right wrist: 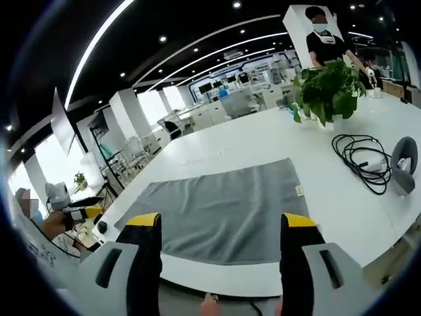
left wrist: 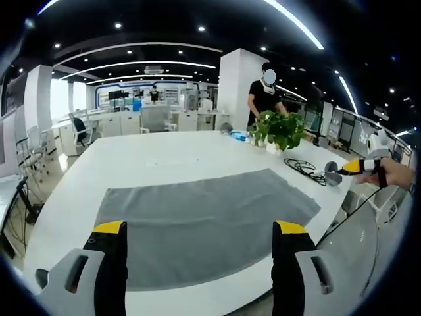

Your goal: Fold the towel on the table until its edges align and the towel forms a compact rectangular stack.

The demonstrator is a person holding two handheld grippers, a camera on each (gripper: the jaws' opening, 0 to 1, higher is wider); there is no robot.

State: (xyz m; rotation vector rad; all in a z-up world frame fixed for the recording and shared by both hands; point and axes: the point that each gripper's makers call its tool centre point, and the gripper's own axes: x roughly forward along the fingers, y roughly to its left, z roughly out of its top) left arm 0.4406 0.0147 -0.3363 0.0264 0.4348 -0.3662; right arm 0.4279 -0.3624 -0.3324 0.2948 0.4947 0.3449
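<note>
The towel (left wrist: 207,224) lies flat and fully spread on the white counter (left wrist: 151,158), grey, unfolded, its near edge close to the counter's 6 o'clock rim. In the left gripper view the left gripper (left wrist: 200,230) hangs over that near edge with its fingers (left wrist: 108,263) wide apart, holding nothing. In the right gripper view the right gripper (right wrist: 220,220) does the same, fingers (right wrist: 299,253) spread and empty.

Risks, as I judge them:
- The near edge sits so close to the rim that a low approach could drag cloth off the counter rather than lift it.
- If each gripper pinches its corner at a different depth, the fold will land skewed and the edges will not meet.
- Swinging the far half toward 2 o'clock could catch the coiled cable (right wrist: 362,155) or the grey puck-like thing (right wrist: 404,164) beside it; what that thing is I cannot say for sure.
- A wide sweep at 1 o'clock could nudge the plant (right wrist: 325,89).

Containers: the plant's pot (left wrist: 273,147) holds leafy greenery; its soil is not visible.
</note>
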